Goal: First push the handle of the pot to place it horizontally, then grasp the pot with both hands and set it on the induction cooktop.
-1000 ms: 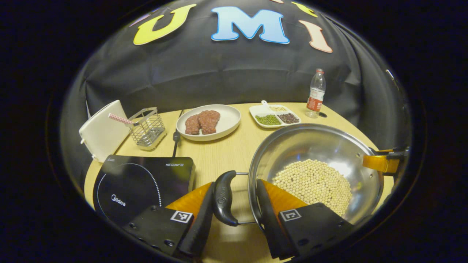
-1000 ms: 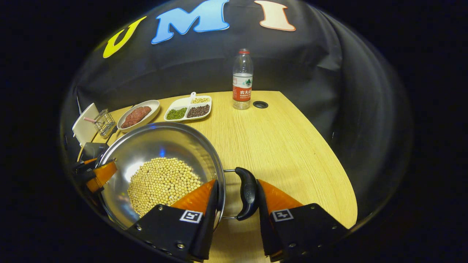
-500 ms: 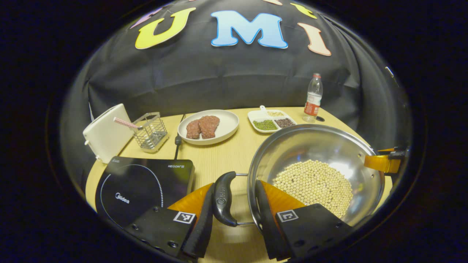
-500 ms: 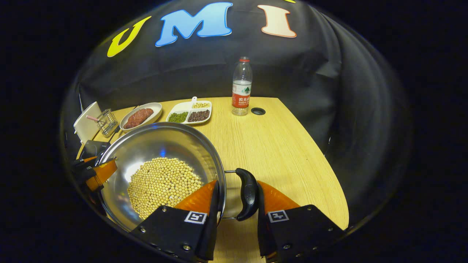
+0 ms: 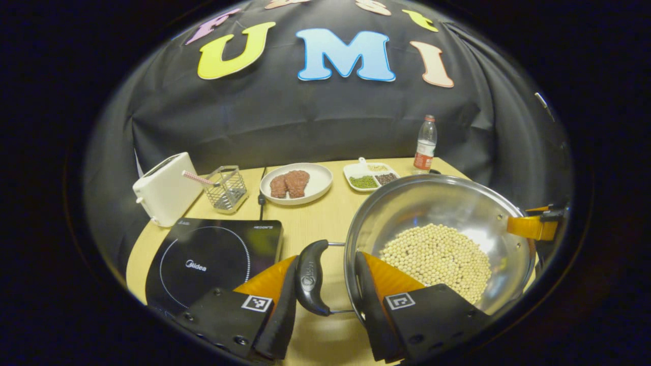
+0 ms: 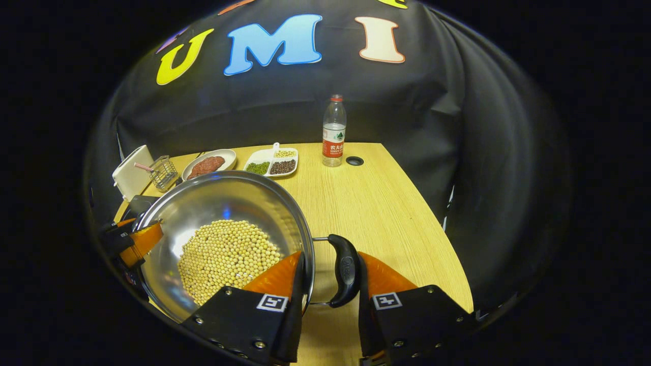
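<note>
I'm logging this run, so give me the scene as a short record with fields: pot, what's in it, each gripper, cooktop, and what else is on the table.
pot: steel pot, held at both side handles
contents: pale beans
left gripper: one finger outside the left handle, the other inside the pot's rim
right gripper: same grip on the right handle
cooktop: bare, beside the pot on the left gripper's side
table: toaster, wire basket, plate of meat, divided dish, bottle
</note>
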Demonstrator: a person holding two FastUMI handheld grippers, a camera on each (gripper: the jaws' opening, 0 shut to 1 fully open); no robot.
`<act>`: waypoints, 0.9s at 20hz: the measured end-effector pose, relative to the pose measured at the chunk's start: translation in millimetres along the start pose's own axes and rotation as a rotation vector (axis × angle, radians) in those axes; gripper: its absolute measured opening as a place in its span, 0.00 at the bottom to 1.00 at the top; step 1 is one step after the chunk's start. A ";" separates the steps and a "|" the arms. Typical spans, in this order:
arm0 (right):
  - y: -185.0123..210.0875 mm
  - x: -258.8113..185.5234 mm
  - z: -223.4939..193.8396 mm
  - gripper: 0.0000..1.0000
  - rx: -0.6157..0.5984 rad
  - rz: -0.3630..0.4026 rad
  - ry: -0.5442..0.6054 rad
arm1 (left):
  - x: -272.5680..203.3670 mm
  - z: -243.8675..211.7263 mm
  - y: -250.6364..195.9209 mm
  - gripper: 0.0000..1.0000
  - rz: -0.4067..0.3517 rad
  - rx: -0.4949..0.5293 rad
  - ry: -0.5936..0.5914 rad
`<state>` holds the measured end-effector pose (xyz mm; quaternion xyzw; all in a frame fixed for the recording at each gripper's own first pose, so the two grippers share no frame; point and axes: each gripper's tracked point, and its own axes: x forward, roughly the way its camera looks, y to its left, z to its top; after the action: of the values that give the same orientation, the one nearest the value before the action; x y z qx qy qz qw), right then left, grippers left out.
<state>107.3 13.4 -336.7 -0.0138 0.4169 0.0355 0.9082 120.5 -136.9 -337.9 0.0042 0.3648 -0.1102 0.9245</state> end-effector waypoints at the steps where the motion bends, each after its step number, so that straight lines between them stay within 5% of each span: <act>1: 6.6 -5.4 -1.5 0.46 0.006 -0.003 -0.001 | -4.9 0.8 6.4 0.62 -0.003 -0.001 -0.006; 10: 79.6 -35.8 -10.6 0.46 0.035 -0.022 -0.013 | -26.4 -4.4 87.0 0.70 -0.030 0.019 -0.025; 18: 140.1 -47.0 -15.0 0.46 0.054 -0.042 -0.013 | -27.2 -9.0 152.6 0.66 -0.050 0.034 -0.025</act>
<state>54.7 149.8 -310.2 0.0024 0.4115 0.0050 0.9114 126.6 18.2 -337.2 0.0092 0.3514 -0.1396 0.9257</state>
